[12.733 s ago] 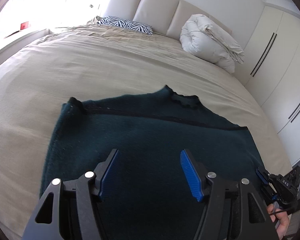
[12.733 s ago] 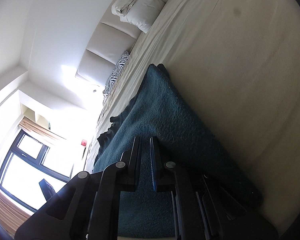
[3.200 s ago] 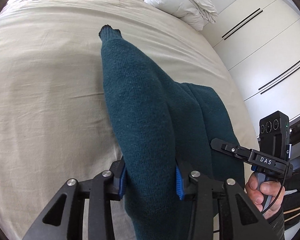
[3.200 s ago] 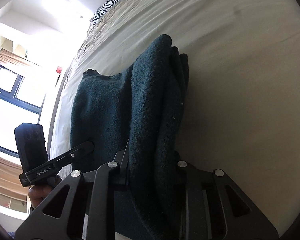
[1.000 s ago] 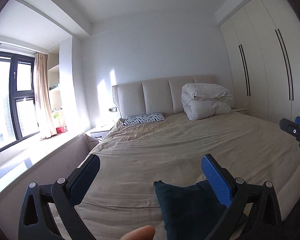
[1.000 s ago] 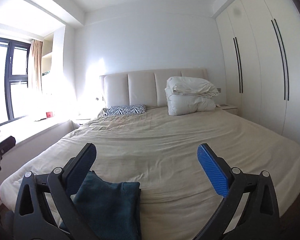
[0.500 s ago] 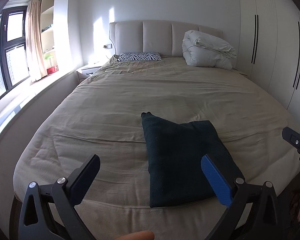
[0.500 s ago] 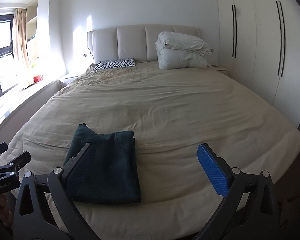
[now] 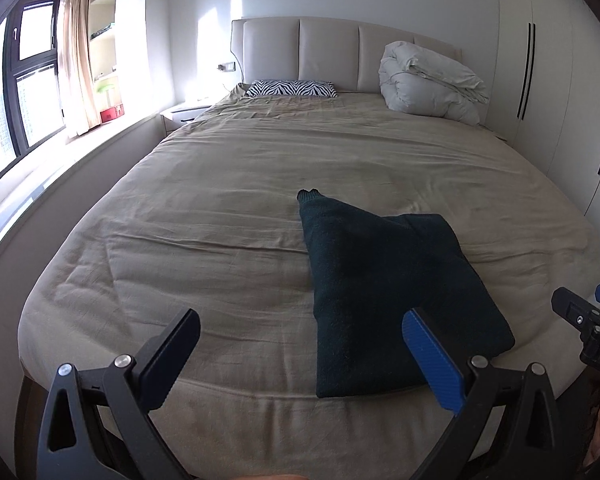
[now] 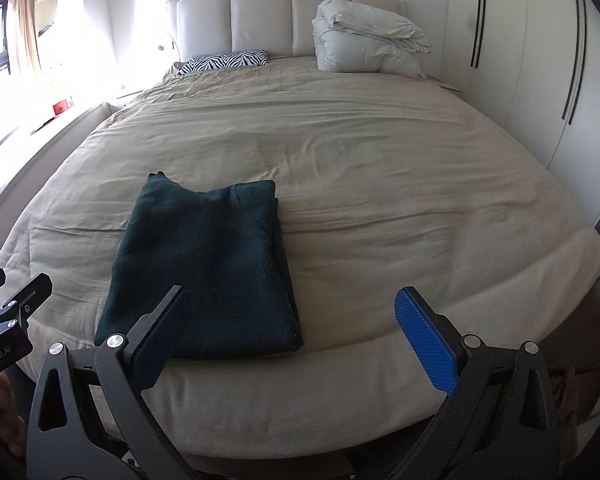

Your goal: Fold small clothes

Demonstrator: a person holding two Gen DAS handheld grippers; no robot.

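A dark green sweater [image 9: 384, 284] lies folded into a thick rectangle near the foot edge of the beige bed [image 9: 220, 208]; one cuff sticks out at its far left corner. It also shows in the right wrist view [image 10: 208, 264]. My left gripper [image 9: 300, 344] is wide open and empty, held back from the bed's foot edge, with the sweater ahead and to the right. My right gripper [image 10: 292, 320] is wide open and empty, also back from the edge, with the sweater ahead and to the left.
A zebra pillow [image 9: 292, 89] and a rolled white duvet [image 9: 428, 84] lie at the padded headboard. White wardrobes [image 10: 540, 60] line the right wall. A window and sill [image 9: 24, 92] run along the left.
Both grippers let go of the folded sweater and drew back from the bed. Over the last second both views tilted down from the room toward the sweater.
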